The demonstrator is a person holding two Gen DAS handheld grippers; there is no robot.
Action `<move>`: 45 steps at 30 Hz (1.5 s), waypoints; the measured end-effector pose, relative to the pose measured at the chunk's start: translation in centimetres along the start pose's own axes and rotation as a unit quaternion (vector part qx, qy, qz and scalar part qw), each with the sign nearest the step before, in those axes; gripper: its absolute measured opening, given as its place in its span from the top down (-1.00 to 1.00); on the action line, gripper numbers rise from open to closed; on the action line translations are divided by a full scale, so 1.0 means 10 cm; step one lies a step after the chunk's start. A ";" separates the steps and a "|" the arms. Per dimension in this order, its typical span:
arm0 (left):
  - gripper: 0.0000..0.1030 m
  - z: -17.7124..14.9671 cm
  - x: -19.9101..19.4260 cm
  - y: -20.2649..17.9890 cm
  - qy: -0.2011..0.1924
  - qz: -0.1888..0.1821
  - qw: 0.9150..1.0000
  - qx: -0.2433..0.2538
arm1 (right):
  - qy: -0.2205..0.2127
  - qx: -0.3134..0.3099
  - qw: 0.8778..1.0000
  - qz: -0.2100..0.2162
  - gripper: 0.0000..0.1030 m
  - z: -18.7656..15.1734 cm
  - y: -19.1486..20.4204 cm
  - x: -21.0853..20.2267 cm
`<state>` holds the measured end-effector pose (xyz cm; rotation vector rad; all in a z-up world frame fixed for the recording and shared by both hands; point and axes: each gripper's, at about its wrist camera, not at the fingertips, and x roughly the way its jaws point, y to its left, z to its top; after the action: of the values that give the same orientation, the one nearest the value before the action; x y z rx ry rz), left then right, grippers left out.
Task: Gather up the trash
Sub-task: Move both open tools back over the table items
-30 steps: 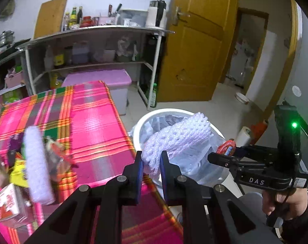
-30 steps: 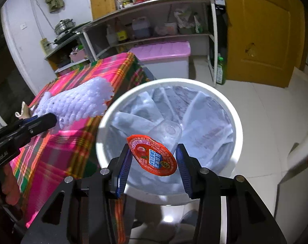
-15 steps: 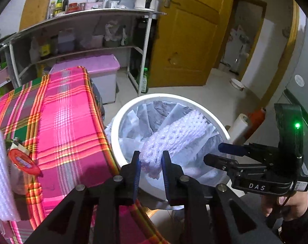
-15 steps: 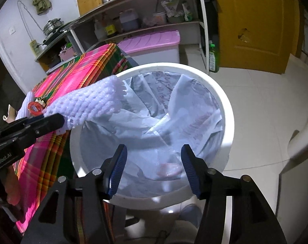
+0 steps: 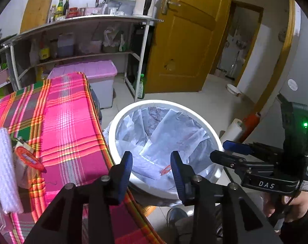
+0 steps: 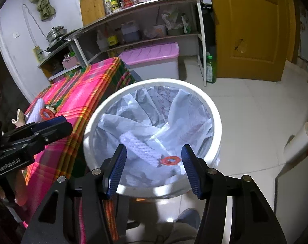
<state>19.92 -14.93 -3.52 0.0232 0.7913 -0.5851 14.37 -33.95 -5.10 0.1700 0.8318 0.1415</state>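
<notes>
A white round bin (image 6: 216, 122) with a pale plastic liner stands beside the plaid-covered table (image 5: 68, 122). Inside it lie a white foam net (image 6: 139, 145) and a red-lidded cup (image 6: 170, 160), whose red lid (image 5: 166, 168) also shows in the left wrist view. My left gripper (image 5: 151, 162) hangs over the bin's near rim, its jaws opening with nothing between them. My right gripper (image 6: 154, 156) is open and empty above the bin; it appears on the right (image 5: 221, 150). On the table remain another foam net (image 5: 4, 168) and a red-lidded cup (image 5: 26, 158).
A pink-lidded storage box (image 5: 97, 75) and a metal shelf (image 5: 82, 20) stand behind the table. The yellow door (image 5: 186, 40) is shut. A paper roll (image 6: 300, 140) lies on the tiled floor at right. A green bottle (image 6: 209, 69) stands by the shelf leg.
The left gripper opened and let go of the foam net, which now lies in the bin. The right gripper let go of the red-lidded cup, which also dropped in.
</notes>
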 end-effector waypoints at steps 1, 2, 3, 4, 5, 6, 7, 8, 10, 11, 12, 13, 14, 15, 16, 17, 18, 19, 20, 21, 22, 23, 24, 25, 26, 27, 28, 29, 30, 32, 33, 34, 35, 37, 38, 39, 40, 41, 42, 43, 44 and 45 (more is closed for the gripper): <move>0.25 -0.01 -0.06 0.00 -0.006 0.003 1.000 -0.002 | -0.004 -0.002 1.000 0.002 -0.11 0.00 0.02 -0.04; 0.25 -0.02 -0.12 -0.01 -0.010 0.005 1.000 -0.004 | -0.010 -0.005 1.000 0.004 -0.11 0.00 0.05 -0.09; 0.25 -0.04 -0.15 -0.01 -0.013 0.009 1.000 -0.005 | -0.015 -0.007 1.000 0.007 -0.11 0.01 0.08 -0.12; 0.25 -0.06 -0.22 0.00 -0.017 0.017 1.000 -0.008 | -0.019 -0.009 1.000 0.008 -0.11 0.00 0.10 -0.16; 0.25 -0.07 -0.27 0.00 -0.021 0.022 1.000 -0.009 | -0.023 -0.012 1.000 0.011 -0.11 0.01 0.13 -0.19; 0.25 -0.09 -0.34 0.00 -0.026 0.027 0.999 -0.012 | -0.027 -0.015 0.999 0.013 -0.11 0.01 0.17 -0.23; 0.25 -0.09 -0.39 0.00 -0.029 0.033 0.999 -0.014 | -0.032 -0.020 0.999 0.017 -0.11 0.01 0.22 -0.28; 0.25 -0.11 -0.47 0.02 -0.036 0.043 0.998 -0.018 | -0.036 -0.023 0.999 0.019 -0.11 0.00 0.26 -0.32; 0.25 -0.14 -0.61 0.02 -0.046 0.054 0.997 -0.022 | -0.041 -0.030 0.998 0.024 -0.11 0.01 0.34 -0.37; 0.25 -0.16 -0.69 0.03 -0.052 0.063 0.996 -0.024 | -0.045 -0.036 0.998 0.026 -0.11 0.01 0.39 -0.40; 0.25 -0.17 -0.76 0.03 -0.057 0.069 0.996 -0.026 | -0.048 -0.041 0.998 0.029 -0.11 0.01 0.44 -0.43; 0.25 -0.17 -0.83 0.05 -0.063 0.076 0.995 -0.029 | -0.049 -0.045 0.997 0.032 -0.11 0.01 0.48 -0.44; 0.25 -0.19 -0.91 0.06 -0.069 0.083 0.994 -0.032 | -0.051 -0.050 0.997 0.037 -0.11 0.01 0.53 -0.47; 0.25 -0.21 -0.97 0.07 -0.074 0.088 0.993 -0.034 | -0.051 -0.053 0.996 0.040 -0.11 0.00 0.57 -0.48; 0.25 -0.23 -1.05 0.08 -0.080 0.095 0.992 -0.037 | -0.052 -0.060 0.996 0.044 -0.11 0.00 0.63 -0.51; 0.25 -0.24 -1.10 0.09 -0.084 0.099 0.991 -0.039 | -0.052 -0.065 0.995 0.047 -0.11 -0.01 0.69 -0.52; 0.25 -0.26 -1.17 0.10 -0.089 0.102 0.990 -0.042 | -0.053 -0.069 0.995 0.049 -0.11 0.00 0.72 -0.52; 0.25 -0.28 -1.21 0.11 -0.092 0.105 0.989 -0.043 | -0.053 -0.074 0.994 0.052 -0.11 -0.01 0.77 -0.53; 0.25 -0.30 -1.27 0.12 -0.096 0.109 0.988 -0.044 | -0.053 -0.081 0.994 0.056 -0.11 -0.01 0.84 -0.54; 0.25 -0.32 -1.32 0.14 -0.100 0.113 0.987 -0.046 | -0.052 -0.087 0.993 0.058 -0.11 -0.02 0.89 -0.54; 0.25 -0.33 -1.35 0.15 -0.101 0.115 0.987 -0.047 | -0.052 -0.092 0.993 0.060 -0.11 -0.03 0.94 -0.54; 0.25 -0.35 -1.40 0.18 -0.104 0.118 0.986 -0.049 | -0.051 -0.097 0.992 0.063 -0.11 -0.04 0.99 -0.54; 0.25 -0.37 -1.43 0.19 -0.105 0.120 0.986 -0.051 | -0.049 -0.102 0.991 0.066 -0.11 -0.04 1.03 -0.52; 0.25 -0.39 -1.47 0.21 -0.107 0.125 0.985 -0.053 | -0.048 -0.104 0.991 0.068 -0.11 -0.05 1.07 -0.52; 0.25 -0.41 -1.50 0.22 -0.109 0.129 0.984 -0.054 | -0.046 -0.110 0.990 0.072 -0.11 -0.06 1.13 -0.51; 0.25 -0.44 -1.54 0.23 -0.111 0.133 0.983 -0.055 | -0.045 -0.113 0.990 0.073 -0.11 -0.08 1.16 -0.50; 0.25 -0.46 -1.57 0.25 -0.114 0.136 0.983 -0.056 | -0.043 -0.119 0.989 0.076 -0.11 -0.08 1.21 -0.49; 0.25 -0.48 -1.60 0.27 -0.115 0.140 0.982 -0.059 | -0.042 -0.122 0.989 0.077 -0.11 -0.08 1.24 -0.49; 0.25 -0.50 -1.62 0.29 -0.117 0.143 0.981 -0.060 | -0.041 -0.125 0.988 0.080 -0.11 -0.08 1.28 -0.48; 0.25 -0.54 -1.67 0.34 -0.119 0.149 0.980 -0.065 | -0.038 -0.131 0.987 0.087 -0.11 -0.08 1.35 -0.46; 0.25 -0.55 -1.69 0.36 -0.120 0.152 0.979 -0.068 | -0.038 -0.134 0.986 0.089 -0.10 -0.09 1.39 -0.46; 0.25 -0.57 -1.72 0.39 -0.121 0.155 0.978 -0.071 | -0.039 -0.138 0.986 0.091 -0.11 -0.09 1.42 -0.45; 0.25 -0.59 -1.74 0.42 -0.122 0.160 0.977 -0.073 | -0.038 -0.141 0.985 0.092 -0.11 -0.09 1.46 -0.44; 0.25 -0.62 -1.77 0.47 -0.124 0.167 0.975 -0.077 | -0.036 -0.144 0.984 0.096 -0.11 -0.10 1.50 -0.42; 0.25 -0.63 -1.78 0.49 -0.124 0.169 0.975 -0.079 | -0.033 -0.145 0.984 0.098 -0.11 -0.10 1.53 -0.39; 0.25 -0.65 -1.79 0.52 -0.123 0.172 0.974 -0.081 | -0.030 -0.147 0.984 0.101 -0.11 -0.10 1.55 -0.38; 0.25 -0.66 -1.79 0.54 -0.123 0.175 0.973 -0.083 | -0.029 -0.149 0.983 0.104 -0.11 -0.10 1.57 -0.36; 0.25 -0.68 -1.80 0.57 -0.122 0.178 0.973 -0.086 | -0.028 -0.150 0.983 0.106 -0.11 -0.10 1.59 -0.35; 0.25 -0.69 -1.80 0.58 -0.121 0.180 0.972 -0.087 | -0.028 -0.153 0.982 0.111 -0.11 -0.11 1.62 -0.33; 0.25 -0.71 -1.81 0.61 -0.121 0.183 0.972 -0.088 | -0.027 -0.154 0.981 0.114 -0.11 -0.12 1.64 -0.31; 0.25 -0.74 -1.82 0.65 -0.120 0.186 0.971 -0.090 | -0.026 -0.156 0.981 0.115 -0.11 -0.12 1.66 -0.30; 0.25 -0.76 -1.82 0.69 -0.119 0.188 0.971 -0.093 | -0.022 -0.157 0.980 0.118 -0.11 -0.13 1.68 -0.27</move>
<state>8.21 1.50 2.06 -0.0681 0.5848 -0.1486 10.63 -17.97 -0.51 -0.0265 0.7333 0.4871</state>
